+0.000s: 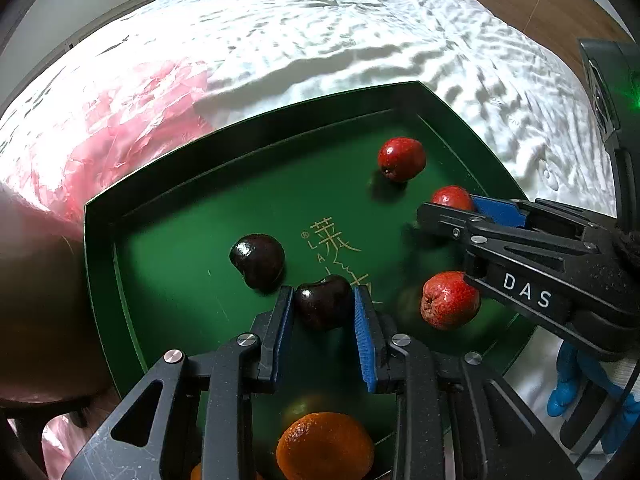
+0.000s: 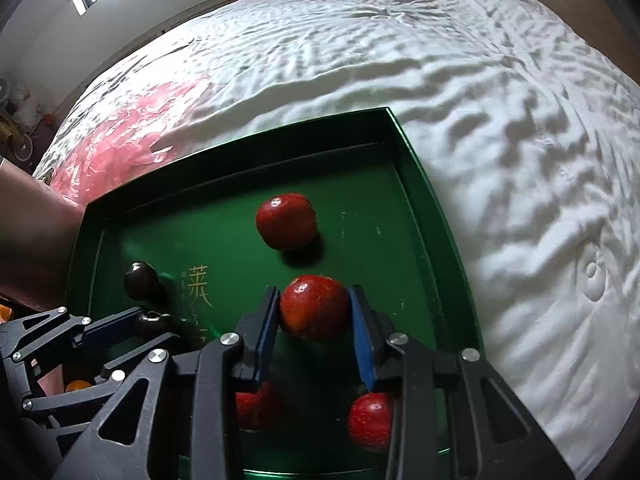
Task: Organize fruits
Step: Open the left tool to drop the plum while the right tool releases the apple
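A green tray (image 1: 168, 208) lies on a white bed. My left gripper (image 1: 324, 304) is shut on a dark cherry (image 1: 322, 300) just above the tray floor. A second dark cherry (image 1: 258, 262) lies to its left. My right gripper (image 2: 314, 308) is shut on a red fruit (image 2: 314, 306); in the left wrist view it reaches in from the right (image 1: 444, 236). Other red fruits lie in the tray: one far (image 1: 401, 159) (image 2: 286, 221), one near (image 1: 449, 300). An orange (image 1: 325, 446) sits under my left gripper.
The tray (image 2: 420, 200) has raised walls all round. A pink plastic bag (image 1: 108, 128) lies on the bedsheet (image 2: 500, 140) to the tray's left. A person's arm (image 1: 36, 300) is at the far left. Two more red fruits (image 2: 370, 420) sit below my right gripper.
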